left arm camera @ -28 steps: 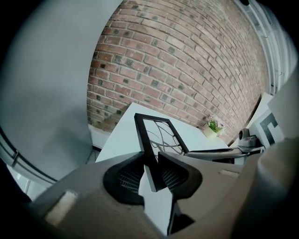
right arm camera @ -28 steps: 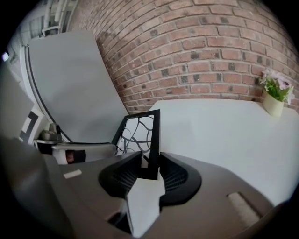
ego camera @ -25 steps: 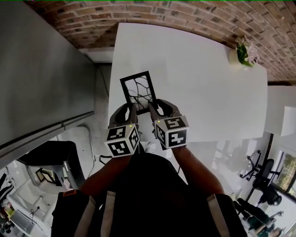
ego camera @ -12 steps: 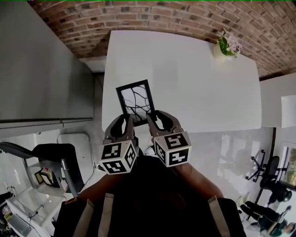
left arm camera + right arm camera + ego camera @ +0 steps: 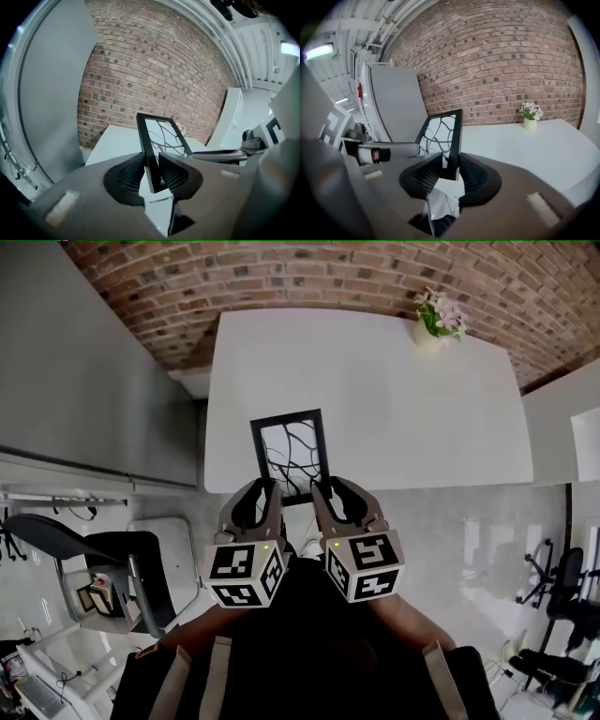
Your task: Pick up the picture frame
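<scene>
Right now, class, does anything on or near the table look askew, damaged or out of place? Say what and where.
Nothing damaged or spilled. The picture frame is off the table, tilted, held at its lower edge by the left tool and the right tool, whose jaws are closing on it. The flower pot stands upright.

Bright, even light filling room. Ceiling lamp glowing, upper left of right gripper view. White table nearly blowing out; floor mirroring glare. Fisheye bending edges, corners darkening in gripper views. Close foreground blurring.
</scene>
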